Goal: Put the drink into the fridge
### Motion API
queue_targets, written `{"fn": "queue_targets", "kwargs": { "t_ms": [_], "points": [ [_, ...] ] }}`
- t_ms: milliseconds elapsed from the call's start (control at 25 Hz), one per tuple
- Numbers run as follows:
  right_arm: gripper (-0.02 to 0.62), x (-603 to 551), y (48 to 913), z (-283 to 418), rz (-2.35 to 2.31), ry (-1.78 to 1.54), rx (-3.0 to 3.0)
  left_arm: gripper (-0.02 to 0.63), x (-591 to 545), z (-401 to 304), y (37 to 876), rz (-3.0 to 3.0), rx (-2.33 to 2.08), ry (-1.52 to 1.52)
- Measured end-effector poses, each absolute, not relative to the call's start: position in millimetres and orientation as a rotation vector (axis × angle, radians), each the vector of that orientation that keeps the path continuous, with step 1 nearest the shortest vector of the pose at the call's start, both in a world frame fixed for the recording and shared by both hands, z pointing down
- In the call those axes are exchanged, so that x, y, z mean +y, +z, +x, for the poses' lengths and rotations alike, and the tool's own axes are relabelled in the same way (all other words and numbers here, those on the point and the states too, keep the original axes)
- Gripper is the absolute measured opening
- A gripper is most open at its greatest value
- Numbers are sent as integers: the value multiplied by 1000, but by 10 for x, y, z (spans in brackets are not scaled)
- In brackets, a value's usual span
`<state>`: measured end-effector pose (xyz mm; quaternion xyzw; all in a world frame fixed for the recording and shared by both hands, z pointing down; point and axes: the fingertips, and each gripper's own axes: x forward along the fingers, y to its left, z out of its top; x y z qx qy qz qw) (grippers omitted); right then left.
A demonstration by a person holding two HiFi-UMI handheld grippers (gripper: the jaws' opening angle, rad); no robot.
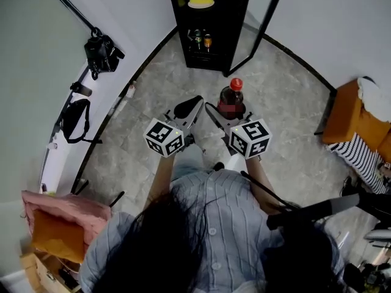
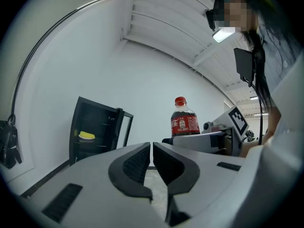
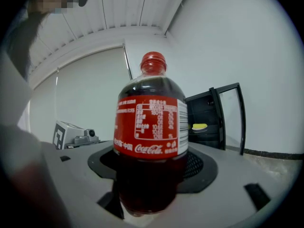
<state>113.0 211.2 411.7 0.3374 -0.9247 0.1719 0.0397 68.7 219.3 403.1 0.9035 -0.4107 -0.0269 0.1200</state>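
A cola bottle (image 1: 233, 100) with a red cap and red label stands upright between the jaws of my right gripper (image 1: 228, 112), which is shut on its dark lower body. In the right gripper view the cola bottle (image 3: 151, 127) fills the middle, and the right gripper (image 3: 152, 163) clasps it from both sides. My left gripper (image 1: 190, 105) is level beside it, shut and empty; its left gripper jaws (image 2: 151, 148) meet with nothing between them. The black fridge (image 1: 211, 23) stands ahead against the wall, its glass door (image 1: 264, 21) swung open to the right.
Inside the fridge are several bottles (image 1: 201, 40) on a lower shelf and a yellow item (image 1: 200, 3) higher up. Black bags (image 1: 101, 52) hang on the left wall. An orange seat (image 1: 353, 118) with striped cloth stands at right. A pink cloth (image 1: 61, 212) covers a box at lower left.
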Motion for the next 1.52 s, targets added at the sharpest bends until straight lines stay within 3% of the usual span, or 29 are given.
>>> {"fn": "queue_targets", "kwargs": {
  "t_ms": [1040,1520],
  "points": [
    [307,705,4059,-17,1249,662,-2805,8,721,-491,3931,2754,-1007,17],
    [307,731,4176,-82,1307,668,-2740,8,641,-541,4133,2733,-923,-27]
  ]
}}
